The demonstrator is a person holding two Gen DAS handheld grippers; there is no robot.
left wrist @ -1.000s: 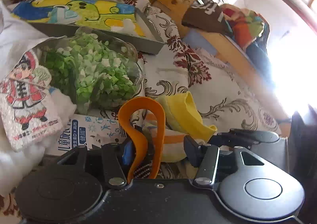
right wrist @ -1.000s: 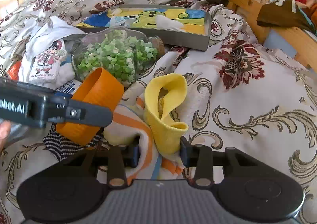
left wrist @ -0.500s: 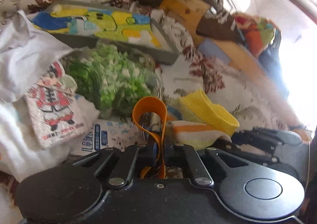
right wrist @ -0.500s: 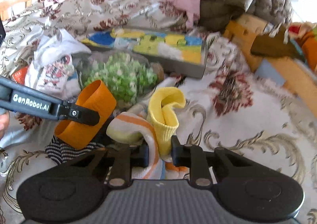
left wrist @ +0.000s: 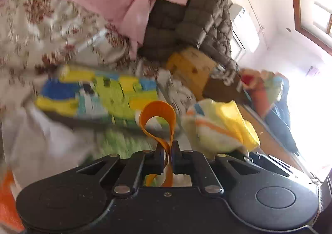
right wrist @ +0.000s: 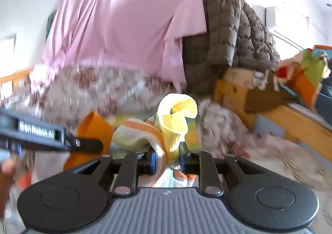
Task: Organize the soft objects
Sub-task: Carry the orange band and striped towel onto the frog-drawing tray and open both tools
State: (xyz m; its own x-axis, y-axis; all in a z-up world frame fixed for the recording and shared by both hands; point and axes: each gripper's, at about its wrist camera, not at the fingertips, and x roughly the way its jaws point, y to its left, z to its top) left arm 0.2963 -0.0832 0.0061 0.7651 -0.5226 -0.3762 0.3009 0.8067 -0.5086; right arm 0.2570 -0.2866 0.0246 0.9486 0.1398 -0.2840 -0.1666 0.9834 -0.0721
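My left gripper [left wrist: 166, 156] is shut on an orange sock cuff [left wrist: 158, 119] that loops up above the fingers. It also shows in the right wrist view [right wrist: 94, 130], beside the left gripper's body [right wrist: 51, 136]. My right gripper [right wrist: 166, 159] is shut on a yellow sock [right wrist: 175, 118] bundled with an orange-striped white sock [right wrist: 137, 132]. That bundle shows in the left wrist view [left wrist: 220, 124], to the right of the orange cuff. Both grippers are held above the bed.
A floral bedspread [left wrist: 41, 26] covers the bed. A colourful picture box [left wrist: 97, 93] lies on it. A pink sheet [right wrist: 116, 16] and a brown quilted jacket [right wrist: 234, 33] hang behind. A wooden bed frame [right wrist: 290, 118] with a clothes pile [right wrist: 305, 72] is at right.
Both grippers have risen off the bed with their socks and tilted up towards the wall. The left gripper went from open around the orange cuff to shut on it.
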